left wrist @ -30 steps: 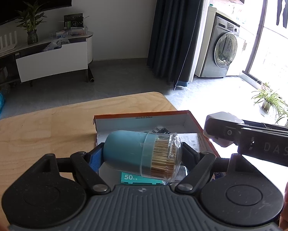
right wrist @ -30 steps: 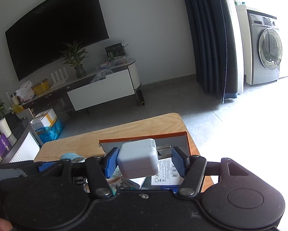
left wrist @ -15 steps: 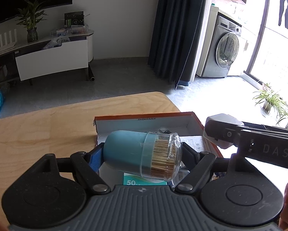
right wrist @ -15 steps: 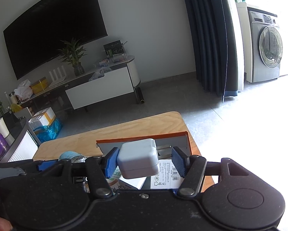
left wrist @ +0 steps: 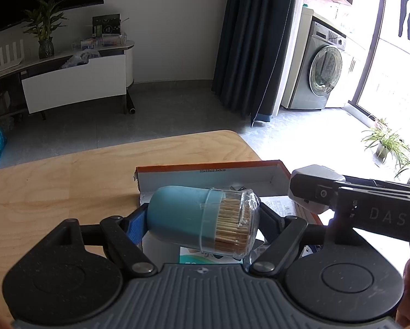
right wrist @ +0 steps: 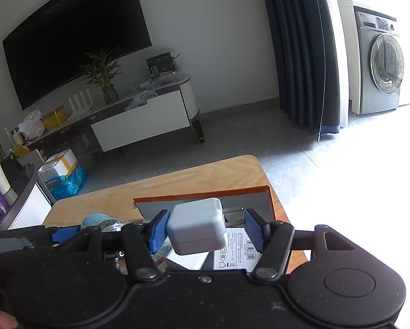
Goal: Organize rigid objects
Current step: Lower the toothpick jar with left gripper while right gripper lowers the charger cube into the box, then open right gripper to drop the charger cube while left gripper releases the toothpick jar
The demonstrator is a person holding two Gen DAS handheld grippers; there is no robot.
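The left gripper [left wrist: 202, 219] squeezes a blue toothpick jar [left wrist: 202, 220] lying sideways above the orange box [left wrist: 213, 168] on the wooden surface [left wrist: 67, 181]. The right gripper [right wrist: 205, 229] holds a white charger [right wrist: 196, 229] (only its left pad clearly touches). Things inside the box are mostly hidden.

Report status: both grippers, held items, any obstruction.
Left gripper shut on blue plastic toothpick jar with clear lid. Right gripper shut on white plastic charger cube. Both above orange-rimmed cardboard box, already part-filled; path clear.
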